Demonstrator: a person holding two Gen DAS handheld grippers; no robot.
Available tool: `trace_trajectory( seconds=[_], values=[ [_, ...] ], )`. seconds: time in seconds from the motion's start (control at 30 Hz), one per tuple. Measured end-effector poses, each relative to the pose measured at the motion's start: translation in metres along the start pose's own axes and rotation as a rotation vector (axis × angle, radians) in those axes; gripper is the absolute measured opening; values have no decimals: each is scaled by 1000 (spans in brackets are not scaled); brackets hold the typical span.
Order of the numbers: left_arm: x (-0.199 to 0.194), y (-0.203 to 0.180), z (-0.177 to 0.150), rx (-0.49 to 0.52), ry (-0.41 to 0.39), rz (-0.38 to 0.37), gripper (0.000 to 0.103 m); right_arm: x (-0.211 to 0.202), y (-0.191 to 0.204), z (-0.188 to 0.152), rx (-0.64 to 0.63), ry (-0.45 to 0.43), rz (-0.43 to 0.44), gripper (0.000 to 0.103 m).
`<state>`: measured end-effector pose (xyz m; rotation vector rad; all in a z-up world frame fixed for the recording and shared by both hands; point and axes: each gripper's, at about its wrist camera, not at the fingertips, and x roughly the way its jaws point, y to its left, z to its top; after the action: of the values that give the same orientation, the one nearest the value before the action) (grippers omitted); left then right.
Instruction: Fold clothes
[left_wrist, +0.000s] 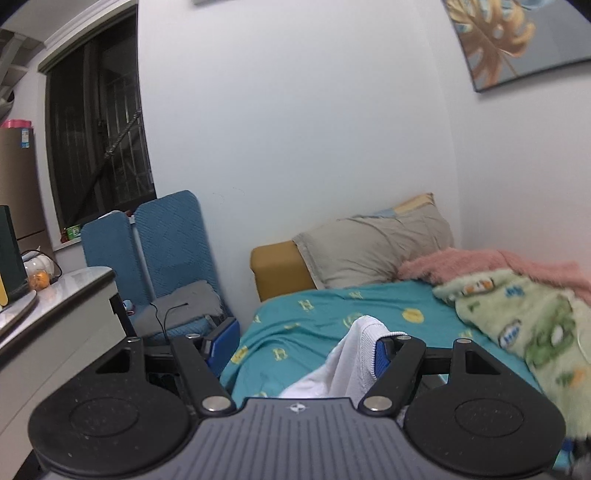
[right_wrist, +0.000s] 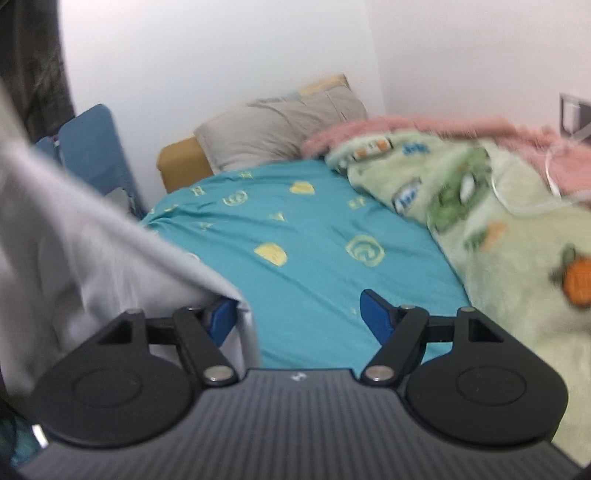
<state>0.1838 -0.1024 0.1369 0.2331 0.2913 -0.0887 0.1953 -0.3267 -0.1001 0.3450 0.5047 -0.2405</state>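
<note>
The left gripper (left_wrist: 295, 345) stands wide, with the white garment (left_wrist: 351, 358) draped against its right-hand blue pad (left_wrist: 380, 356) and not pinched between the two. In the right wrist view the right gripper (right_wrist: 299, 317) is likewise wide, with the same white garment (right_wrist: 92, 251) hanging over its left-hand pad (right_wrist: 221, 314) and rising away to the upper left. Beyond both lies the teal bedsheet (right_wrist: 295, 229), the probable laying surface, straight ahead and below the cloth, bounded by the green blanket (right_wrist: 498, 221) and the grey pillow (right_wrist: 280, 129).

Pillow (left_wrist: 373, 247) at bed head; blanket (right_wrist: 498, 206) right on sheet (right_wrist: 295, 236).
</note>
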Motion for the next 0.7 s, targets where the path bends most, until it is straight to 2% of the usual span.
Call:
trace_trajectory(
  seconds=[0.13,0.23,0.33,0.4,0.43,0.6,0.63,0.7],
  values=[
    [14,-17,-41,-44,30,-46,72,-8,-23,-4,136,92,41,74],
    [27,-29,-63,-64,53,-75,73,-36,-34,-7,207,62,70,75],
    [44,-39,-68,-69,57,-98,72,-63,-27,-14,191,-22,89,79],
    [51,-44,-68,-64,53,-111,72,-71,-10,-19,144,-51,159,79],
    [53,-46,-68,-61,50,-115,72,-70,1,-21,116,-48,180,79],
    [51,-49,-75,-48,5,-105,72,-41,49,-40,-32,1,175,77],
    [49,-46,-77,-58,-5,-99,73,-34,53,-43,-36,17,157,77],
    [47,-38,-83,-100,-16,-94,73,-20,40,-46,73,62,106,77]
  ],
)
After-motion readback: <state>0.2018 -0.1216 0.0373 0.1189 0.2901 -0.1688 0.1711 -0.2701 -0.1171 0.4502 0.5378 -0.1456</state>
